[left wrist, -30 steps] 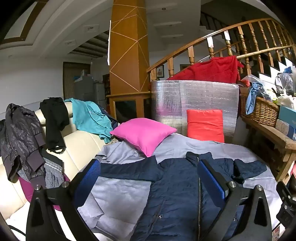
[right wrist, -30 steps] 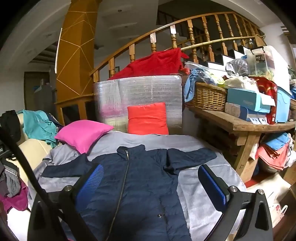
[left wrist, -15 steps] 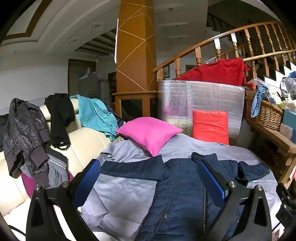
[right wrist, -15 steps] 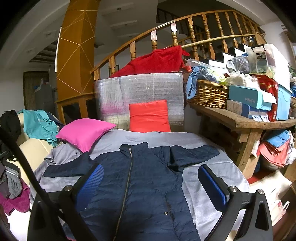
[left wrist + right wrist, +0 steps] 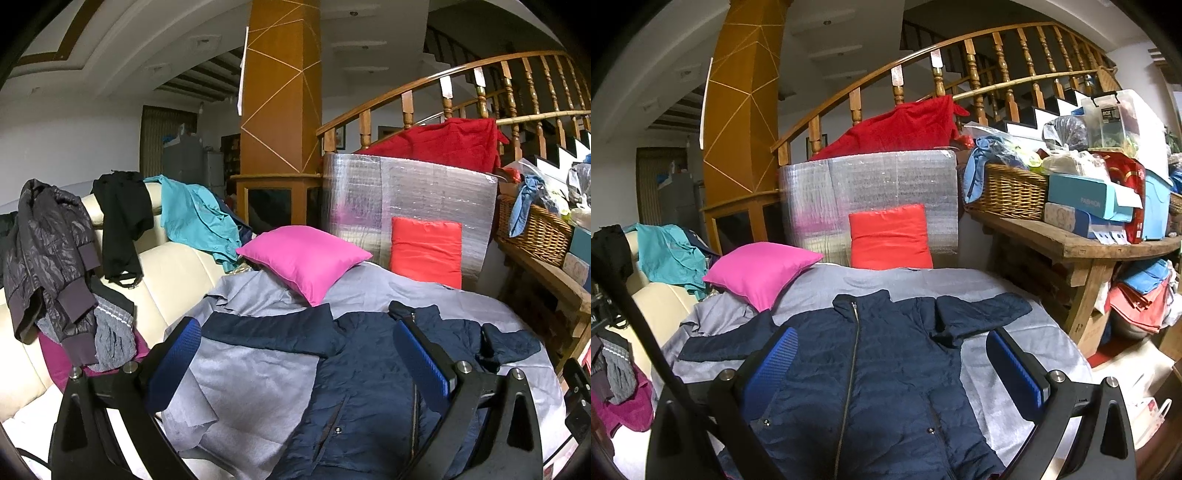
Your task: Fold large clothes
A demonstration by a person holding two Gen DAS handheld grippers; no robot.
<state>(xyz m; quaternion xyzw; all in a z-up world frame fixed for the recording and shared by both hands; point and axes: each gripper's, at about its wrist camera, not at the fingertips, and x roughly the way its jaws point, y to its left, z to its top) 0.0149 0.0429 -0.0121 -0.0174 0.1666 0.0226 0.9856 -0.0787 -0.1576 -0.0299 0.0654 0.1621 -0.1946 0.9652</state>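
A dark navy quilted jacket (image 5: 886, 369) lies face up, zipped, on a grey sheet (image 5: 1004, 391), with its sleeves spread out to both sides. In the left wrist view the jacket (image 5: 369, 398) lies right of centre, its left sleeve (image 5: 273, 332) stretched across the sheet (image 5: 251, 391). My left gripper (image 5: 295, 354) is open and empty above the jacket's left side. My right gripper (image 5: 890, 358) is open and empty above the jacket's chest. Neither touches the cloth.
A pink cushion (image 5: 761, 269) and a red cushion (image 5: 890, 236) lie at the far end. A cream sofa (image 5: 173, 273) draped with clothes stands left. A wooden bench (image 5: 1071, 243) with a wicker basket (image 5: 1008, 192) and boxes stands right.
Both grippers have drifted slightly to the left and closer over the jacket. Both stay open and the jacket has not moved.
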